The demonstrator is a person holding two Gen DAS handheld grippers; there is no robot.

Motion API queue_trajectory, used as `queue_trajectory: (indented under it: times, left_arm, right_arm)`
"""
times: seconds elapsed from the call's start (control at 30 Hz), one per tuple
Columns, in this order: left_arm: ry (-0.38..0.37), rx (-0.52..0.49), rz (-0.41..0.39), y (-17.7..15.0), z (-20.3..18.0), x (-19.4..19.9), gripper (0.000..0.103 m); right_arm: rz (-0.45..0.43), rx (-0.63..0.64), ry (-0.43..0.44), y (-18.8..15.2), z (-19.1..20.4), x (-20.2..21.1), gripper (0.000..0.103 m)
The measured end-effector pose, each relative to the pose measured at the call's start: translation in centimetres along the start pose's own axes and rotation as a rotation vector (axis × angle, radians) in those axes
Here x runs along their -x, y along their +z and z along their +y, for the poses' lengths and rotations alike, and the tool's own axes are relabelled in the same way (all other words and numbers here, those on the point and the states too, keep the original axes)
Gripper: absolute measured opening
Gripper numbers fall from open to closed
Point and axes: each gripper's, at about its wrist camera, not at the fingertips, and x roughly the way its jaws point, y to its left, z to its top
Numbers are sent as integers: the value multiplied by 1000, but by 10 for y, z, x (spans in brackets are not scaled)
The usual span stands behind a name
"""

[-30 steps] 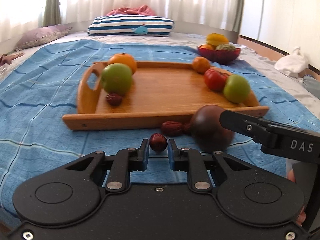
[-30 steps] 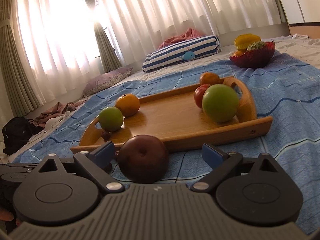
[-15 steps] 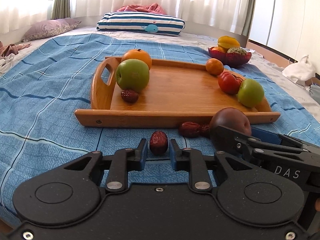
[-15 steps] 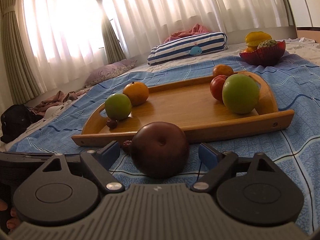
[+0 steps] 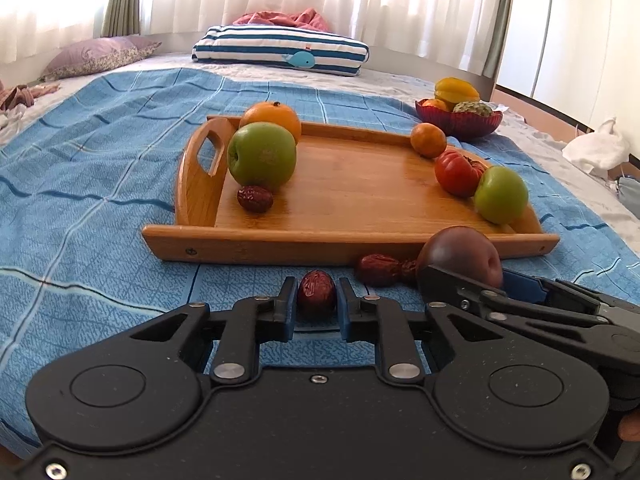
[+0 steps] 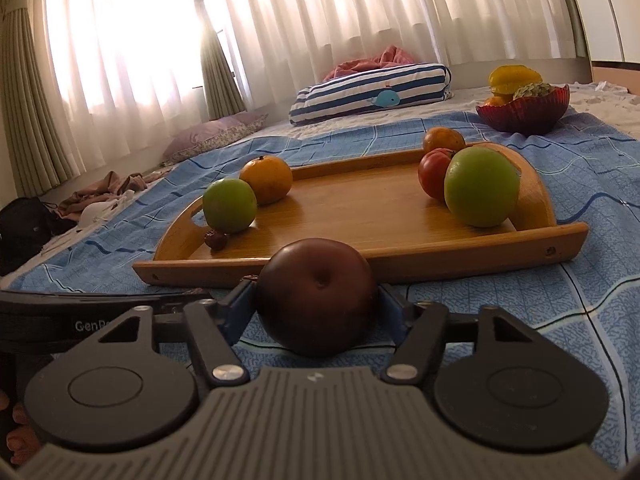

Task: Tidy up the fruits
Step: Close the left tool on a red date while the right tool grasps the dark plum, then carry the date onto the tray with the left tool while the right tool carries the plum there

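Note:
My left gripper (image 5: 317,294) is shut on a small red date (image 5: 316,291), low over the blue bedspread in front of the wooden tray (image 5: 360,240). My right gripper (image 6: 316,306) is shut on a dark brown round fruit (image 6: 316,296), which also shows in the left wrist view (image 5: 460,254). Another date (image 5: 378,270) lies on the cloth beside it. On the tray sit a green apple (image 5: 262,154), an orange (image 5: 276,118), a date (image 5: 255,199), a small orange (image 5: 428,140), a tomato (image 5: 456,172) and a second green apple (image 5: 502,194).
A red bowl (image 5: 458,122) of fruit stands behind the tray at the right. A striped pillow (image 5: 280,50) and a purple pillow (image 5: 100,56) lie at the bed's far end. White cloth (image 5: 596,152) lies off the bed's right side. Curtains hang behind.
My right gripper has closed its fingers onto the dark brown fruit. My left gripper has stayed shut on the date and drawn slightly closer to the tray.

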Motion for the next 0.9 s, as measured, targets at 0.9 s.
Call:
queue_trajectory:
  times: [0.9]
  left_arm:
    - [-38,-43,-118,93,4,1,19]
  right_arm:
    - [-53,-42,-33,73,-17,0,67]
